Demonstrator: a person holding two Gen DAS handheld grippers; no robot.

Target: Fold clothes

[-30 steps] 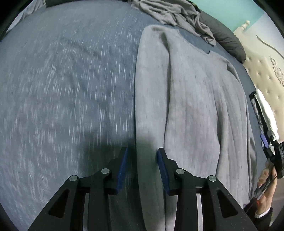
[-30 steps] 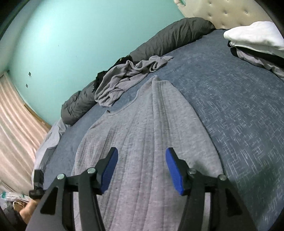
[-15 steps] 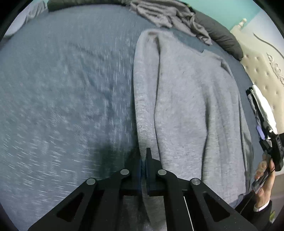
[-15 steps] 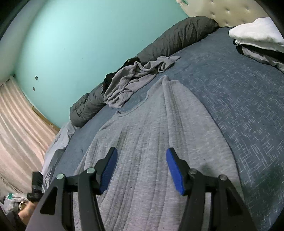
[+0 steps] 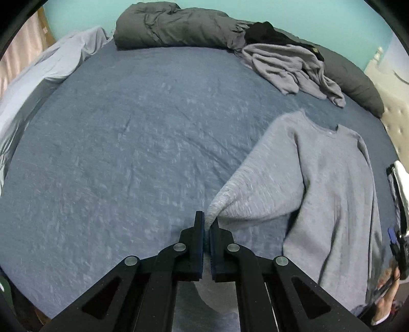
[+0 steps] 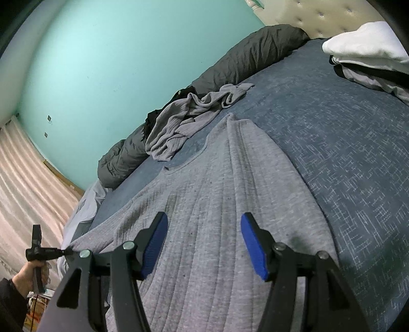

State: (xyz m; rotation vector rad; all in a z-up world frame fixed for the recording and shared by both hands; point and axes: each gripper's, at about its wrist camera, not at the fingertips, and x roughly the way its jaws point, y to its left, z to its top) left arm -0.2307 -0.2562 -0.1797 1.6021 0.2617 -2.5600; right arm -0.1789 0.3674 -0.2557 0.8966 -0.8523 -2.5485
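Note:
A light grey sweater [image 5: 340, 199] lies spread on the blue bed [image 5: 127, 153], collar toward the far pillows. My left gripper [image 5: 207, 224] is shut on the sweater's left edge, which is lifted and pulled out sideways into a peak. In the right wrist view the same grey sweater [image 6: 217, 204] fills the middle. My right gripper [image 6: 204, 245] hovers open above its lower body, with nothing between the blue pads [image 6: 253, 250]. The left gripper [image 6: 67, 252] shows at the far left there, held by a hand [image 6: 25, 278].
A crumpled grey garment [image 5: 294, 66] lies near the dark rolled duvet [image 5: 179, 25] at the bed's far side. Folded white and grey clothes [image 6: 370, 51] are stacked by the padded headboard [image 6: 319, 12]. A pale sheet [image 5: 38, 71] hangs at the left edge.
My left gripper went from open to shut on the sweater's left edge, then lifted and drew it out to the left. The right gripper stayed open, nearly still.

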